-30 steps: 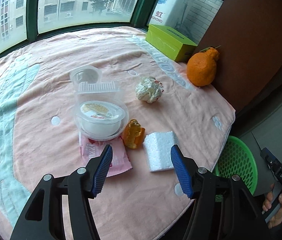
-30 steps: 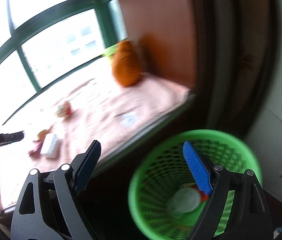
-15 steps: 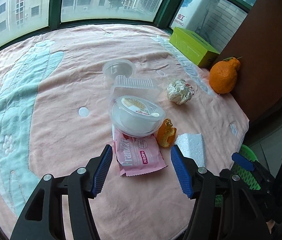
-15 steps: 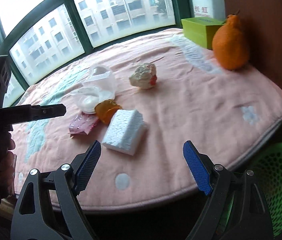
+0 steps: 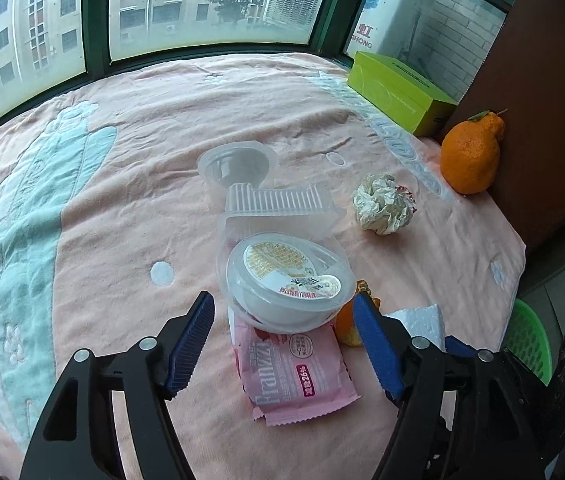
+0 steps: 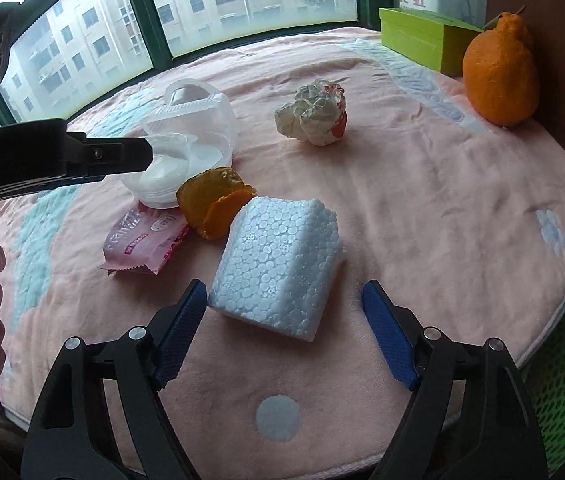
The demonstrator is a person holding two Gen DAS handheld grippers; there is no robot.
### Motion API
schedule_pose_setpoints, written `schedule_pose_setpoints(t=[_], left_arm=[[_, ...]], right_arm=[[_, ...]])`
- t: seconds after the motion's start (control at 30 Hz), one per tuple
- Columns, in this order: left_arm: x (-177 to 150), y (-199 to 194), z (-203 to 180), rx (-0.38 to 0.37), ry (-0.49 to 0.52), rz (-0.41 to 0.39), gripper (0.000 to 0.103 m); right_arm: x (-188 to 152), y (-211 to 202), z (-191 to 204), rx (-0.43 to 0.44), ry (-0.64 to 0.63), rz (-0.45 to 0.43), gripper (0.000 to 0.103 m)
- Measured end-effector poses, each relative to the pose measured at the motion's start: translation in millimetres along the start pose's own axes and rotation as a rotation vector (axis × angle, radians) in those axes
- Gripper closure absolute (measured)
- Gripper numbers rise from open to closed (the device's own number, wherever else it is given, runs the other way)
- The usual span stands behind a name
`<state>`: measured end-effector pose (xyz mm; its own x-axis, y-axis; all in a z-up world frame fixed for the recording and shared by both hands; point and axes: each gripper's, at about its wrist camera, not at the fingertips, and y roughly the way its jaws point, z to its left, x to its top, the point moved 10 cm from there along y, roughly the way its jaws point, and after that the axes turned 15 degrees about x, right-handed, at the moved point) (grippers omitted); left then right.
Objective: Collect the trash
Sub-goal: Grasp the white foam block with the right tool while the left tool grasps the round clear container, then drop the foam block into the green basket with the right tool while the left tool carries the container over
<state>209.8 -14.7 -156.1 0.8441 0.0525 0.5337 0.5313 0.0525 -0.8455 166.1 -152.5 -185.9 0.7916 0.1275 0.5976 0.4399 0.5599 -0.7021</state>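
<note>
Two grippers over the trash on the pink blanket (image 6: pixel 422 184)

Left gripper (image 5: pixel 282 344) opening over wrapper (image 5: pixel 294 372), partly under lidded cup (image 5: pixel 286 280); right gripper (image 6: pixel 284 336) closing, foam block (image 6: pixel 278 264) untouched near front edge; peel (image 6: pixel 214 204) half hidden.

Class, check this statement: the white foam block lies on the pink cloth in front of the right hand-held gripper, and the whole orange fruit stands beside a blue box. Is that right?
One detail is wrong: the box beside the whole orange fruit is green, not blue, as the right wrist view shows. The white foam block does lie on the pink cloth in front of the right hand-held gripper, whose jaws are closing with nothing between them.
</note>
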Motion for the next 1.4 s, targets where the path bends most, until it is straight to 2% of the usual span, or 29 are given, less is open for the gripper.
schedule_pose_setpoints(t=[0.2, 0.3, 0.43, 0.5, 0.57, 0.73, 0.87, 1.0, 1.2, 1.27, 1.4], left_arm=[[7, 3, -12, 0.030, 0.064, -0.043, 0.034], [7, 5, -14, 0.025, 0.069, -0.042, 0.034], [5, 4, -14, 0.004, 0.051, -0.034, 0.034], [4, 4, -14, 0.004, 0.052, -0.035, 0.034], [3, 4, -14, 0.003, 0.052, -0.036, 0.034], [4, 6, -15, -0.004, 0.055, -0.033, 0.034], [3, 9, -14, -0.018, 0.041, -0.023, 0.034], [2, 7, -15, -0.033, 0.048, -0.025, 0.034], [3, 10, -17, -0.029, 0.058, -0.028, 0.034], [4, 10, -19, -0.038, 0.062, -0.031, 0.041], [5, 7, -18, -0.044, 0.057, -0.044, 0.042]], right_arm=[[1, -7, -5, -0.001, 0.021, -0.014, 0.040], [0, -10, -8, 0.014, 0.039, -0.015, 0.044], [-2, -14, -6, 0.029, 0.034, -0.014, 0.043], [-1, -16, -5, 0.027, 0.029, -0.023, 0.033], [2, -19, -5, 0.002, 0.014, -0.035, 0.028], [12, -18, -9, -0.028, 0.024, -0.053, 0.024], [18, -9, -8, -0.041, 0.008, -0.040, 0.027], [14, -3, -7, -0.043, -0.005, -0.012, 0.043], [12, -12, -7, -0.024, 0.012, -0.037, 0.044], [12, -19, -7, -0.012, 0.019, -0.052, 0.044], [14, -37, -10, 0.017, 0.055, -0.089, 0.044]])
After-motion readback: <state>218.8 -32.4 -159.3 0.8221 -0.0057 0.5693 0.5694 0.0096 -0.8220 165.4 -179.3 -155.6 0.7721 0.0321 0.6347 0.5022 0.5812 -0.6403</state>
